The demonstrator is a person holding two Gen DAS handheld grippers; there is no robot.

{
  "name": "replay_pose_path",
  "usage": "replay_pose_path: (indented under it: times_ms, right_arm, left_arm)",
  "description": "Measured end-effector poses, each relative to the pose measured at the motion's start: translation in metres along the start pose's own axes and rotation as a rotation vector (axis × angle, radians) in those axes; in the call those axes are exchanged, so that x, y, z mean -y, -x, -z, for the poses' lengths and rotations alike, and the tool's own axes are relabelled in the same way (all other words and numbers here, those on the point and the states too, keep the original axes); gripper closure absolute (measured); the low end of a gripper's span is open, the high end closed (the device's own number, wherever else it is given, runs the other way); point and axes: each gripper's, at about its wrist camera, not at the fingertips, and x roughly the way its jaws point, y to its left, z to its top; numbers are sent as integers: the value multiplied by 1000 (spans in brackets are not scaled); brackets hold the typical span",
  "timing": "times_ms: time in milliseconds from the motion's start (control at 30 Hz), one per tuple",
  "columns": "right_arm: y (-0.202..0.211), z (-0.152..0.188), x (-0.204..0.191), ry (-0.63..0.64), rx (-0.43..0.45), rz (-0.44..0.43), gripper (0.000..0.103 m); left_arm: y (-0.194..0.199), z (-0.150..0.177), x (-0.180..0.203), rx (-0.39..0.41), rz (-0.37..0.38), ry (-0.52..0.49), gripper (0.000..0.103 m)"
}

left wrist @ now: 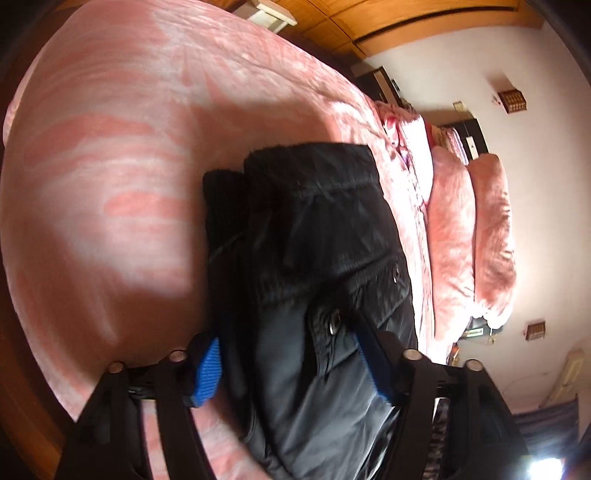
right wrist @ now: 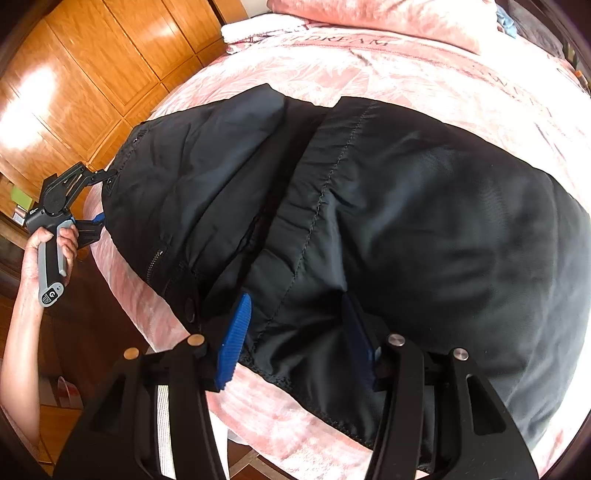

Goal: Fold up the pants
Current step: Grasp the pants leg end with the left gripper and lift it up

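Black padded pants (right wrist: 406,206) lie on a pink bed (right wrist: 461,74), doubled over, with snaps and a zip showing. In the left wrist view the pants (left wrist: 325,229) run between my left gripper's (left wrist: 291,369) blue pads (left wrist: 207,373); the jaws stand wide apart around the snap end. My right gripper (right wrist: 299,343) is also open, its blue pads (right wrist: 234,343) straddling the hem at the near bed edge. The left gripper (right wrist: 86,199) shows in the right wrist view at the pants' far left end, held by a hand.
Pink pillows (left wrist: 480,236) and folded bedding (right wrist: 258,27) lie at the head of the bed. A wooden wardrobe (right wrist: 92,74) stands beyond the bed's left side. A white wall with small wooden fixtures (left wrist: 511,98) is behind the pillows.
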Motion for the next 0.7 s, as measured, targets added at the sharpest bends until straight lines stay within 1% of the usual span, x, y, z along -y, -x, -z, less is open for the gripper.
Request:
replay_pose_path:
  times_ms: [33, 67, 133, 167, 200, 233, 300, 367, 400, 433, 500, 567, 633, 700]
  right_arm:
    - [0, 0, 0, -1, 0, -1, 51]
    - [-1, 0, 1, -2, 1, -2, 51]
    - [-1, 0, 1, -5, 2, -5, 50]
    - [-1, 1, 2, -7, 3, -6, 50]
    - [-1, 1, 2, -8, 3, -8, 50]
    - [-1, 1, 2, -8, 4, -8, 50]
    - [-1, 1, 3, -7, 4, -8, 50]
    - [-2, 1, 3, -10, 4, -10, 49]
    - [-2, 1, 3, -14, 4, -13, 48]
    - [-2, 1, 4, -19, 4, -17, 47]
    - [-2, 1, 3, -25, 4, -20, 47]
    - [-1, 0, 3, -23, 3, -19, 46]
    - [1, 0, 3, -23, 4, -23, 47]
    - [4, -1, 5, -32, 13, -37, 47]
  left_arm:
    - [-1, -2, -1, 1, 1, 5, 50]
    - [-2, -3, -1, 0, 6, 9, 55]
    - [-1, -1, 0, 12, 28, 10, 70]
    - [2, 0, -2, 23, 42, 15, 73]
    - [6, 2, -1, 38, 66, 21, 79]
    - [7, 4, 3, 53, 86, 22, 82]
    - [13, 7, 10, 82, 113, -4, 84]
    - [12, 7, 15, 88, 101, -29, 84]
    - [9, 5, 13, 80, 86, -25, 85]
    - [6, 4, 8, 73, 90, 1, 85]
    - [5, 4, 0, 69, 125, 48, 85]
    - [9, 7, 2, 84, 156, 55, 86]
    - [17, 12, 15, 110, 177, 9, 86]
    - [26, 19, 34, 128, 218, -61, 86]
